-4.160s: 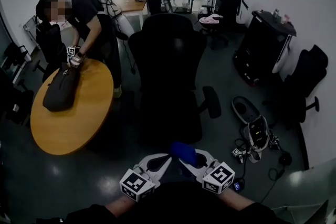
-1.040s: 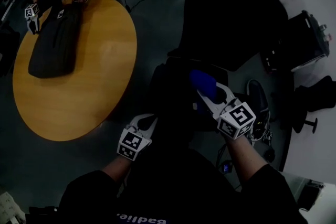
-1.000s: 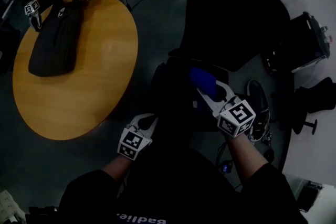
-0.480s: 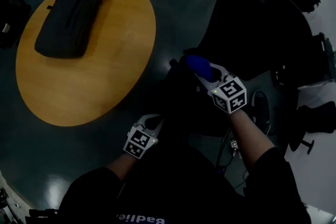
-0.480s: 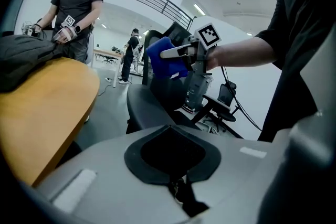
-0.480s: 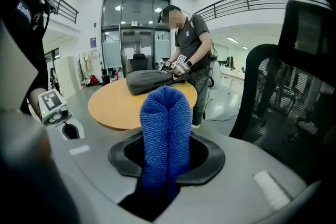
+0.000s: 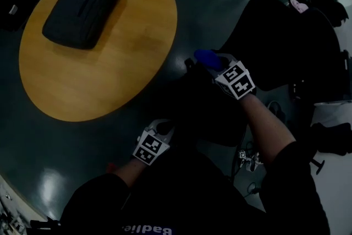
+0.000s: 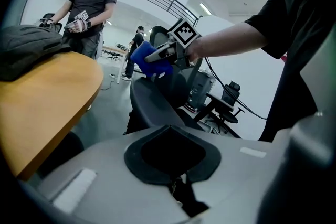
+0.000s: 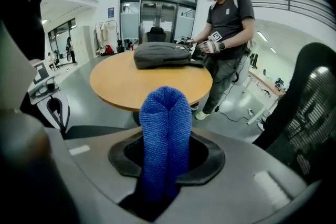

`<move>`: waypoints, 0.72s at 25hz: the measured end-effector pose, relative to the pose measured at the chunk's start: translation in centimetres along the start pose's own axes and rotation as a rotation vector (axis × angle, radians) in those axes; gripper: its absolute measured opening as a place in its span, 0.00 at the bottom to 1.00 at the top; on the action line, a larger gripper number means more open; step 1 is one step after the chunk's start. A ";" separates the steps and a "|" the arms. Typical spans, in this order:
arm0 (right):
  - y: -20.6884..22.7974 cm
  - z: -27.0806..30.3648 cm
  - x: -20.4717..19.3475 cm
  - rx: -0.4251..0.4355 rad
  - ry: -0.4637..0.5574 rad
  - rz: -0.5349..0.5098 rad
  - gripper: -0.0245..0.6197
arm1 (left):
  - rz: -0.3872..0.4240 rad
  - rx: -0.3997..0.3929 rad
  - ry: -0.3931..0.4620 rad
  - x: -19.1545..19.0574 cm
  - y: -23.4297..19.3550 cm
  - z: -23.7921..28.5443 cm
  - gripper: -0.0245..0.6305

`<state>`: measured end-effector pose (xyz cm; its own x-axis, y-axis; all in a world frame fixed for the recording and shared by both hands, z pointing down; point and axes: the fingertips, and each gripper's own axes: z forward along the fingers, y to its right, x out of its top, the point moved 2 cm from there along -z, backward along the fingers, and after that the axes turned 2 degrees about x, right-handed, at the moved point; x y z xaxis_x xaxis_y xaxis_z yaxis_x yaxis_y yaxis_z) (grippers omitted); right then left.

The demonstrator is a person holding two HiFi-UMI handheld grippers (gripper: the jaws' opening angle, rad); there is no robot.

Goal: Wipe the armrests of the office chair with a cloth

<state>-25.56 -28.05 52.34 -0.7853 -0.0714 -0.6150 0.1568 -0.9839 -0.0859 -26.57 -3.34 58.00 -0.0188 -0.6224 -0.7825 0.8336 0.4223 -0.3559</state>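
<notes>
Cloth (image 9: 166, 128), blue knit, clamped in right gripper (image 7: 213, 63). Jaws closed narrow on its lower part, folded end sticking up past the tips. Left gripper (image 7: 163, 129) pressed together on nothing, held low near the body, beside the seat's near edge. Office chair (image 7: 278, 36) dark and hard to read from the head view, backrest off to the upper right. Round table (image 7: 121, 58) with black bag (image 7: 82, 0) on the other side.

Key relation: armrest (image 8: 149, 102) on the table side of the chair, best seen from the left gripper view as a dark curved pad. Long axis running from near the left gripper away toward the right gripper. Cloth at the far end of that pad, on top or just above; actual contact not certain from any view. Right gripper clearly the nearer one, right at the pad. Left gripper by the near end but empty.

Judged step: start of the wipe on this armrest, task early, other armrest not clearly in view. Next move probably a drag of the cloth along the pad's length toward the body, pressing down. Risks: grip sitting low on the cloth, so possible bunching or slipping out under pressure. Pad also curved, easy to ride off the edge.
</notes>
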 end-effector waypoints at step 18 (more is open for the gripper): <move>-3.5 6.4 -0.7 0.098 -0.247 -0.312 0.24 | -0.055 0.019 0.031 -0.7 -0.2 0.1 0.06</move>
<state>-29.40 -25.63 58.05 -0.9081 0.2071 -0.3638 -0.1596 -0.9747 -0.1564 -26.69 -3.06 58.69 -0.0819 -0.6237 -0.7774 0.8414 0.3748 -0.3893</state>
